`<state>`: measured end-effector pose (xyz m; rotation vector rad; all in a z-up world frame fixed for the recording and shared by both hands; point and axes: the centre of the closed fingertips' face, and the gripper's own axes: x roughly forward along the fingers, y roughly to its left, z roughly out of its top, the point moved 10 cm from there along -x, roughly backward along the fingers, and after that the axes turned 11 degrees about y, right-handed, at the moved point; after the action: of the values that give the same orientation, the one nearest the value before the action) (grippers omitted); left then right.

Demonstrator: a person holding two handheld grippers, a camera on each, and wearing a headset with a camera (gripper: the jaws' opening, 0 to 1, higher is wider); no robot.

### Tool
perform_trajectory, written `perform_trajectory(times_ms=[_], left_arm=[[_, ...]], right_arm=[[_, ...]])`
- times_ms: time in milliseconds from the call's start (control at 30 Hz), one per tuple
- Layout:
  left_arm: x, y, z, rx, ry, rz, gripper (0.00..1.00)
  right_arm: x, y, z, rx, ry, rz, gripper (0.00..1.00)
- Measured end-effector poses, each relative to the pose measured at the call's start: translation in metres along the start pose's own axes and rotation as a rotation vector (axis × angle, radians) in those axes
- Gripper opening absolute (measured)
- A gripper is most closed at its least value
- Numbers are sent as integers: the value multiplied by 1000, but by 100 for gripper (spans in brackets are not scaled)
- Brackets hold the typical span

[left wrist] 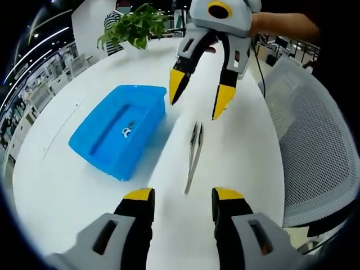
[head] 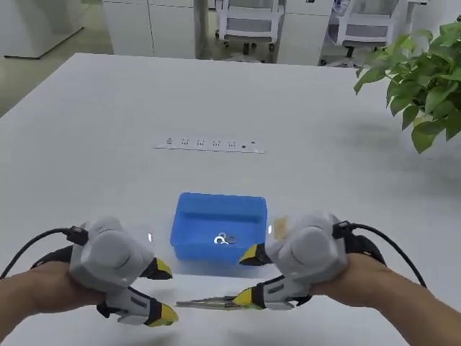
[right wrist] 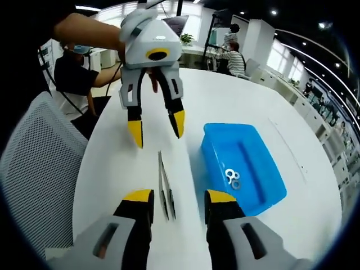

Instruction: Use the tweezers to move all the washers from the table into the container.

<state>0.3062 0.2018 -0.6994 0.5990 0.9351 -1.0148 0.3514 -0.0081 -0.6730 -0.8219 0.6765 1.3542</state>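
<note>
White table (head: pixel 108 108) | washers (head: pixel 222 239) gathered in container (head: pixel 189 216), 12 o'clock, none seen left | tweezers (head: pixel 209 303) laid down | left gripper (head: pixel 164 293), right gripper (head: pixel 246 276): jaws apart

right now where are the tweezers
In the head view the tweezers lie flat on the table, on the near side of the container, between the left gripper and the right gripper.

The container (head: pixel 189 249) looks like smooth, glossy blue plastic. The washers (head: pixel 222 239) and tweezers (head: pixel 209 304) are bright bare metal. The worktop (head: pixel 144 108) is smooth, matt white.
</note>
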Motion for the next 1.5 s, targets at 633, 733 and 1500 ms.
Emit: perform_trajectory(times_ms=[633,733,1500], left_arm=[[-57,-16,12,-186,-346,203,81],[-62,-25,13,-205,-379,208,84],[-69,-41,14,-264,-448,230,99]], right_arm=[[-60,10,-25,233,-200,-204,67],[-65,13,-30,250,-222,-221,70],[-78,23,-53,317,-272,-240,100]])
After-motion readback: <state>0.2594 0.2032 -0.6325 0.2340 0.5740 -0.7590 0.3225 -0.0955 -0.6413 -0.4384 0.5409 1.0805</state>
